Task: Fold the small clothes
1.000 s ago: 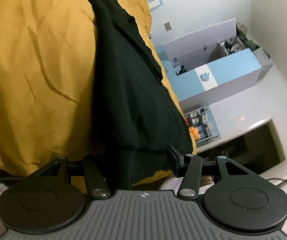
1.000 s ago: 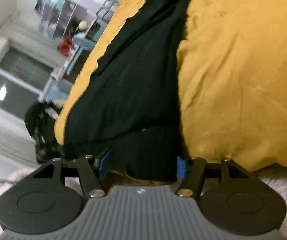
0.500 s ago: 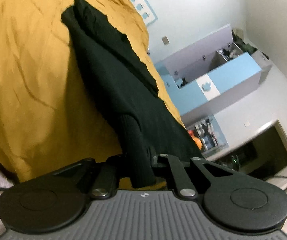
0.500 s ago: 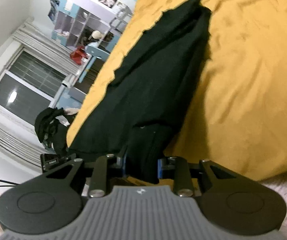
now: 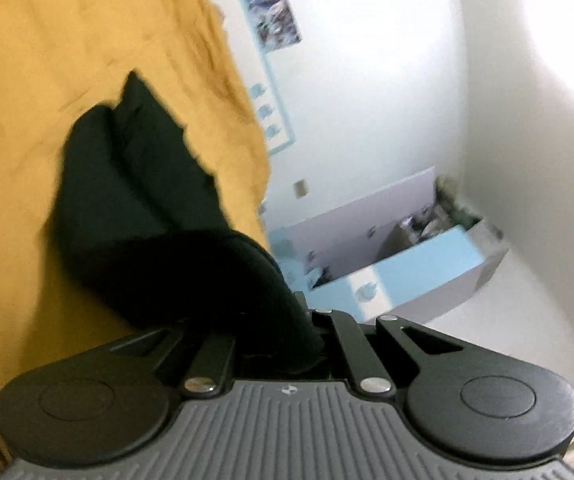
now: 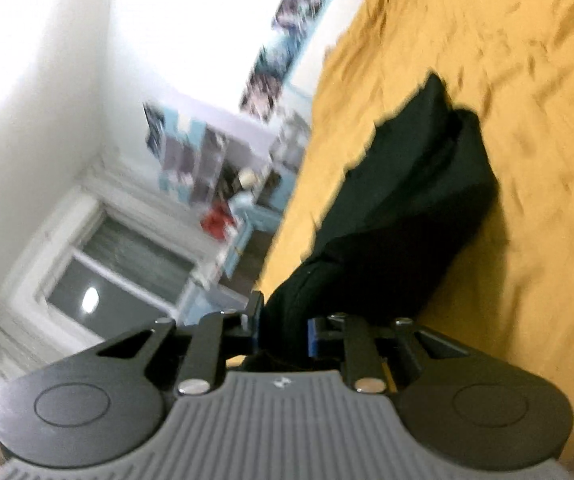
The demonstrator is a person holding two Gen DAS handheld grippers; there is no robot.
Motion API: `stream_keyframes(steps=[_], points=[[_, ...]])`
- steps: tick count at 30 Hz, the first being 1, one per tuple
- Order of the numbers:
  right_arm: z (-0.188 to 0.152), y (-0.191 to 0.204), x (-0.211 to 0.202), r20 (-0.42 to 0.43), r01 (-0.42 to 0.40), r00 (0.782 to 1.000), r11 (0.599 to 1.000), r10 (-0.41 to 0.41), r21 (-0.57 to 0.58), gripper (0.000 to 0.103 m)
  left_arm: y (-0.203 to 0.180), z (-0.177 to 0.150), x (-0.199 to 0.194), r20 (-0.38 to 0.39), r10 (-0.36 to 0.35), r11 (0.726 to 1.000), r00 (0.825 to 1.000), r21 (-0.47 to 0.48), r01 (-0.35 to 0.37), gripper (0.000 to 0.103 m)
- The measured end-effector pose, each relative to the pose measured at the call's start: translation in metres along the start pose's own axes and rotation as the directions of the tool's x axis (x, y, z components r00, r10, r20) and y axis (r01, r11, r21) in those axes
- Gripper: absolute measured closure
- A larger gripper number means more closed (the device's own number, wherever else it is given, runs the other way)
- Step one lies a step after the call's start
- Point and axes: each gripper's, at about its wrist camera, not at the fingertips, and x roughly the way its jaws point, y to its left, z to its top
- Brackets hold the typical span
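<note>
Both views were blurred. The black garment [image 5: 139, 216] hid the left gripper [image 5: 287, 344] fingertips, which clenched it at lower centre. The right gripper [image 6: 283, 332], jaws just closing, pinched its other end above the mustard bedspread [image 6: 527, 80].

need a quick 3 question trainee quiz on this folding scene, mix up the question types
1. True or false: the left gripper is shut on the black garment.
2. Multiple choice: what does the garment lie on? A) a white towel B) a mustard yellow bedcover C) a wooden floor
3. Short answer: what is pinched between the fingers of the right gripper?

Key
1. True. Its fingers are closed on a bunched edge of the cloth.
2. B.
3. The near edge of the same black garment; its far end rests on the bedcover.
</note>
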Motion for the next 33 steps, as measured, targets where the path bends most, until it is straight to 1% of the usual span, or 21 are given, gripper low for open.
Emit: stream_keyframes(steps=[1,2,4,6,9,11,15,18,20,21,22,23,24,25,26,27,28,29,30,31,33], points=[[0.017,0.002,0.012,0.052,-0.026,0.998,1.0,0.025,0.018,0.087,-0.001,0.012,0.009,0.007,-0.01,1.0,1.0,0.009,0.009,0.098],[0.017,0.002,0.012,0.052,-0.026,0.998,1.0,0.025,0.018,0.087,-0.001,0.025,0.018,0.019,-0.015,1.0,1.0,0.026,0.014,0.098],[0.038,0.003,0.028,0.09,-0.029,0.996,0.999,0.028,0.014,0.087,-0.001,0.054,0.042,0.025,-0.032,0.998,0.999,0.051,0.031,0.098],[0.065,0.006,0.054,0.116,-0.018,0.993,1.0,0.018,-0.003,0.088,0.001,0.084,0.067,0.019,-0.042,0.996,0.999,0.077,0.04,0.098],[0.112,-0.001,0.094,0.142,0.003,0.99,1.0,-0.003,-0.002,0.088,0.006,0.128,0.11,0.0,-0.029,0.993,1.0,0.111,0.029,0.098],[0.145,-0.01,0.123,0.159,0.022,0.987,1.0,-0.023,0.008,0.088,0.016,0.154,0.138,-0.008,-0.009,0.993,1.0,0.116,0.01,0.098],[0.203,-0.033,0.189,0.161,0.075,0.984,0.997,-0.078,0.025,0.088,0.045,0.19,0.183,-0.025,0.033,0.995,0.999,0.098,-0.03,0.098],[0.237,-0.055,0.237,0.154,0.167,0.974,0.986,-0.167,0.011,0.088,0.078,0.217,0.218,-0.018,0.103,0.989,0.995,0.108,-0.1,0.098],[0.25,-0.072,0.265,0.165,0.223,0.96,0.974,-0.225,0.032,0.088,0.099,0.229,0.243,-0.03,0.173,0.976,0.984,0.142,-0.167,0.095],[0.258,-0.083,0.281,0.164,0.249,0.953,0.967,-0.253,0.043,0.082,0.109,0.234,0.252,-0.05,0.23,0.965,0.972,0.142,-0.221,0.091],[0.265,-0.096,0.296,0.148,0.29,0.944,0.955,-0.296,0.059,0.07,0.122,0.238,0.261,-0.075,0.313,0.947,0.947,0.105,-0.305,0.082],[0.269,-0.107,0.308,0.134,0.336,0.929,0.937,-0.346,0.095,0.064,0.134,0.245,0.265,-0.094,0.391,0.92,0.916,0.047,-0.388,0.081],[0.27,-0.118,0.315,0.145,0.395,0.897,0.905,-0.417,0.157,0.056,0.138,0.249,0.263,-0.087,0.413,0.91,0.906,0.012,-0.414,0.081],[0.27,-0.123,0.315,0.178,0.432,0.866,0.879,-0.467,0.2,0.054,0.137,0.254,0.255,-0.059,0.396,0.918,0.916,-0.011,-0.398,0.081],[0.268,-0.124,0.312,0.21,0.435,0.854,0.875,-0.476,0.212,0.053,0.13,0.257,0.243,-0.025,0.356,0.934,0.934,-0.017,-0.356,0.077],[0.266,-0.122,0.306,0.215,0.416,0.865,0.888,-0.453,0.197,0.05,0.122,0.258,0.231,-0.001,0.311,0.95,0.95,-0.022,-0.311,0.072],[0.255,-0.113,0.294,0.171,0.373,0.902,0.915,-0.396,0.153,0.048,0.113,0.257,0.217,0.02,0.266,0.964,0.964,-0.017,-0.266,0.059],[0.255,-0.113,0.294,0.171,0.373,0.902,0.915,-0.396,0.153,0.048,0.101,0.251,0.202,0.031,0.243,0.97,0.97,0.002,-0.243,0.048],[0.233,-0.095,0.272,0.129,0.336,0.928,0.935,-0.349,0.11,0.045,0.088,0.243,0.188,0.022,0.24,0.97,0.97,0.031,-0.241,0.047],[0.233,-0.095,0.272,0.129,0.336,0.928,0.935,-0.349,0.11,0.041,0.077,0.232,0.177,0.002,0.243,0.968,0.97,0.067,-0.243,0.046],[0.209,-0.075,0.249,0.089,0.335,0.936,0.94,-0.34,0.07,0.037,0.058,0.205,0.153,-0.044,0.287,0.953,0.957,0.115,-0.281,0.046]])
